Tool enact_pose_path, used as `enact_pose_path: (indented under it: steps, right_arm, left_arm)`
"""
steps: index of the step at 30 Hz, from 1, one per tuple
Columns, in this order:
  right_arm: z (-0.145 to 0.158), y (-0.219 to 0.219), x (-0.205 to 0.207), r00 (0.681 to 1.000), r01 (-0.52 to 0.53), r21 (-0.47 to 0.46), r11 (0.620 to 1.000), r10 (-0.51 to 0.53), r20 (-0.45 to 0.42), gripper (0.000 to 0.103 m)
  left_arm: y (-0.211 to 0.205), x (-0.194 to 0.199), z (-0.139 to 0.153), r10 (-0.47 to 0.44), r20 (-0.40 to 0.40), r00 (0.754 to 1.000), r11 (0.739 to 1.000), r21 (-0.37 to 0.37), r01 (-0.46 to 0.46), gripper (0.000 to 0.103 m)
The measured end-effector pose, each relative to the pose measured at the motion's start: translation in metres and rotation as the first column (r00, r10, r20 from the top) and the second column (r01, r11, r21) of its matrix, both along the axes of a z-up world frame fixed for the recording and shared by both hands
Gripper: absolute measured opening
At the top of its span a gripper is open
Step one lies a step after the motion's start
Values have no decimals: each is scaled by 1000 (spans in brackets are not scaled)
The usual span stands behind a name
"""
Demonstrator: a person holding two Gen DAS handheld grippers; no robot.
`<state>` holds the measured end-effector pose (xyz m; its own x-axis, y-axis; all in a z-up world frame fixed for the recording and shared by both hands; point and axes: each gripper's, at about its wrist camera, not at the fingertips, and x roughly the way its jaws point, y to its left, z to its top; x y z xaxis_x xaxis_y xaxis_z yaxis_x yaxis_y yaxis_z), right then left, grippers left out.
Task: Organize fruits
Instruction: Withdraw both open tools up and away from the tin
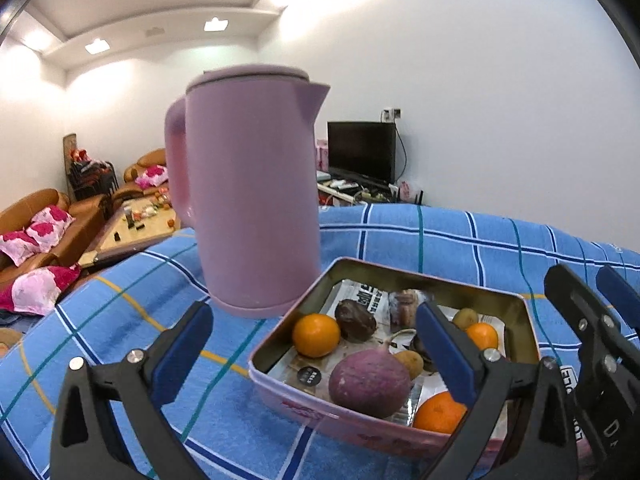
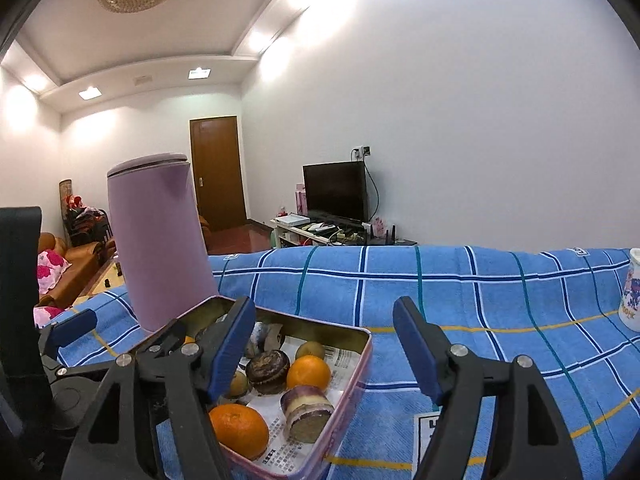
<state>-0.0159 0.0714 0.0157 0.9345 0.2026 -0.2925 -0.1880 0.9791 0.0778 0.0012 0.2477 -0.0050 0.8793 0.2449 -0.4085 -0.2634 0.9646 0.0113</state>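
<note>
Fruits sit together in a shallow pink tin (image 1: pixel 320 412) lined with printed paper, on the blue checked cloth (image 1: pixel 460 240) that covers the surface.

Contents, left wrist view: one orange (image 1: pixel 316 335) at the far left, a second orange (image 1: pixel 483 335) at the far right, a third orange (image 1: pixel 438 414) at the near edge. A large round purple fruit (image 1: pixel 370 378) lies near the middle. Two dark wrinkled fruits show, one clear (image 1: pixel 355 319), one partly hidden behind a finger. A small green-brown fruit (image 1: pixel 466 317) sits at the back, a small yellowish one (image 1: pixel 409 362) beside the purple fruit. The right wrist view adds a cut purple-skinned piece (image 2: pixel 307 407) with a pale inside; I cannot tell what it is.

No loose fruit shows on the cloth in either view. Judgement: gathering looks done or nearly so. Inside the tin the kinds are mixed, so any sorting by kind is still left.

Left gripper (image 1: pixel 316 344): fingers released, wide apart, nothing between them; it hovers over the near left part of the tin. Right gripper (image 2: pixel 324 352): fingers released, apart, nothing held; it hovers over the tin's right rim.

Around the tin: a pink kettle (image 1: pixel 252 200) stands just behind its far left corner. A white patterned mug (image 2: pixel 632 292) stands well apart at the right edge of the cloth.
</note>
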Motion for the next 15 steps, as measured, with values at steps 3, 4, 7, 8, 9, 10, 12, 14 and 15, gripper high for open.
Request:
enact_pose_path:
  steps: [3, 4, 7, 8, 9, 10, 12, 14, 15]
  right_arm:
    - [1, -3, -7, 1000, 7, 11, 1000, -7, 2, 73]
    - [1, -4, -10, 1000, 8, 13, 1000, -8, 3, 73]
    - [2, -5, -17, 1000, 2, 12, 1000, -2, 12, 73]
    - [2, -5, -20, 1000, 0, 12, 1000, 0, 18, 73]
    - [3, -5, -23, 1000, -1, 11, 1000, 1, 22, 73]
    - [4, -6, -27, 1000, -3, 12, 1000, 3, 28, 73]
    - [5, -7, -34, 999, -3, 18, 1000, 2, 45, 73]
    - [6, -8, -41, 998, 2, 21, 1000, -3, 66, 73]
    - [7, -9, -44, 997, 7, 24, 1000, -9, 78, 73]
  left_arm:
    - [-2, -8, 2, 1, 23, 1000, 1000, 14, -2, 103]
    - [-2, -10, 2, 2, 26, 1000, 1000, 12, -2, 103]
    - [0, -17, 3, 3, 36, 999, 1000, -1, -3, 103]
    - [1, -19, 3, 2, 40, 999, 1000, -3, -2, 103]
    - [1, -22, 4, 2, 46, 999, 1000, -5, -1, 103]
    - [1, -25, 4, 0, 53, 999, 1000, -4, 0, 103]
    - [-2, -31, 5, 1, 66, 998, 1000, 8, -1, 103]
    - [-4, -40, 6, 0, 93, 996, 1000, 17, -2, 103]
    - [-5, -45, 7, 1, 106, 994, 1000, 16, -2, 103]
